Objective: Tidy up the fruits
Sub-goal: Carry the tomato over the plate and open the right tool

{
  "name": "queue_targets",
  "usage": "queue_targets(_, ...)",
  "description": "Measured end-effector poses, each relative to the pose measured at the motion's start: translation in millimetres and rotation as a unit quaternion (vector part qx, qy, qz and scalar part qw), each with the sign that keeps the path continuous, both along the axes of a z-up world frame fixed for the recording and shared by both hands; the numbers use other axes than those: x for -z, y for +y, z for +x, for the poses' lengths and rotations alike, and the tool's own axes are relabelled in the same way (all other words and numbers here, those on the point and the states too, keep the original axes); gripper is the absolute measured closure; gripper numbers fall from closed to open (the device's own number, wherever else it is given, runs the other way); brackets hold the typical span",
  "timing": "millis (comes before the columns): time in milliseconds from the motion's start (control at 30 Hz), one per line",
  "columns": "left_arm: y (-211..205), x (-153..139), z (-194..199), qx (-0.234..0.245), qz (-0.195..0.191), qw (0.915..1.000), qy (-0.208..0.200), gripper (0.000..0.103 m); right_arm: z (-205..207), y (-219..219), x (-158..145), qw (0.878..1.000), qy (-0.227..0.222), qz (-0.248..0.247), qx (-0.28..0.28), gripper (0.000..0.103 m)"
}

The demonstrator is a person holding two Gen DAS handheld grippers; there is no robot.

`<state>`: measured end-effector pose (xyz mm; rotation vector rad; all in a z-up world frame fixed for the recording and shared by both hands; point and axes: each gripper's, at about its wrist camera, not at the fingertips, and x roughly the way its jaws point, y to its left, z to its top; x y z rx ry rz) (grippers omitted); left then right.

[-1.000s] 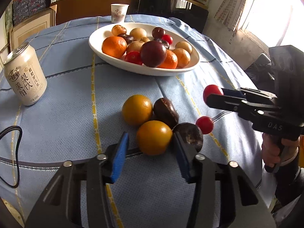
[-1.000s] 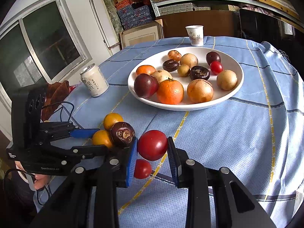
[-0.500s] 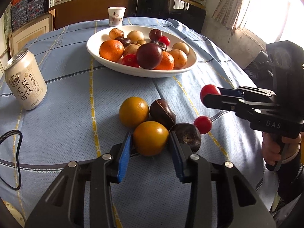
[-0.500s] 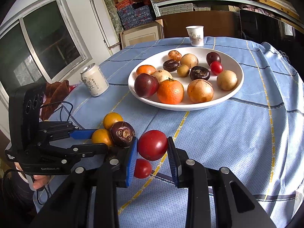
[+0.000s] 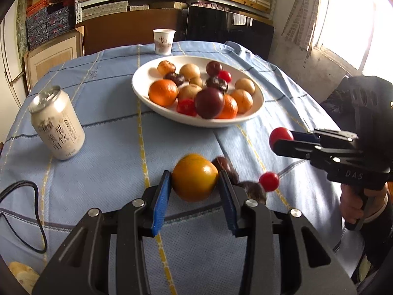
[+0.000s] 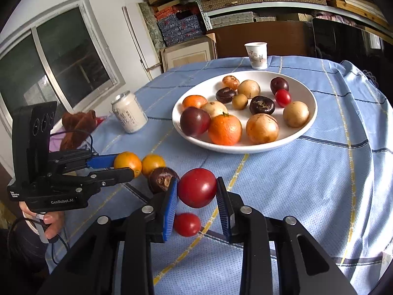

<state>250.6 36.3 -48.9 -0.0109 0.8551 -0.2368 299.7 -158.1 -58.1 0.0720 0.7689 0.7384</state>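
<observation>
White plate [image 6: 310,118] heaped with oranges, plums, tomatoes. Left gripper [image 5: 194,184] clamped on yellow-orange fruit [image 5: 194,180], clear of the cloth; right gripper [image 6: 197,191] squeezing red tomato [image 6: 197,187].

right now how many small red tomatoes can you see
4. One in the right tongs, one on the cloth just below it, two in the white plate: and. More may hide behind other fruit.

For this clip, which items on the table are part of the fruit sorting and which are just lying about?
Part of the job:
- yellow fruit in left claw
- red tomato in right claw
- white plate of fruit
- loose tomato, dark fruit

Lying about:
- drink can
- paper cup
- black cable
</observation>
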Motion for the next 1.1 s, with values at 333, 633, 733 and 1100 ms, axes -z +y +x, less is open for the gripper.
queue_targets(333, -4.4, -46.5, 89.9, -0.019, -0.002, 0.9995, -0.025, 0.064, 75.2, 1.4, -22.6, 0.996, -0.025, 0.044, 0.080, 0.072)
queue_targets(633, -10.3, -29.9, 165.4, -0.045, 0.025, 0.9986, -0.009, 0.064, 119.8, 3.0, -7.4, 0.991, -0.021, 0.038, 0.127, 0.072)
queue_targets(733, -14.0, -22.7, 180.3, -0.049, 0.035, 0.9982, -0.002, 0.064, 128.8, 5.6, -2.9, 0.991, -0.016, 0.033, 0.129, 0.072)
queue_targets(1100, -14.9, -36.0, 162.2, -0.075, 0.044, 0.9953, -0.043, 0.012, 115.8, 9.5, -15.0, 0.992, -0.039, 0.022, 0.120, 0.045)
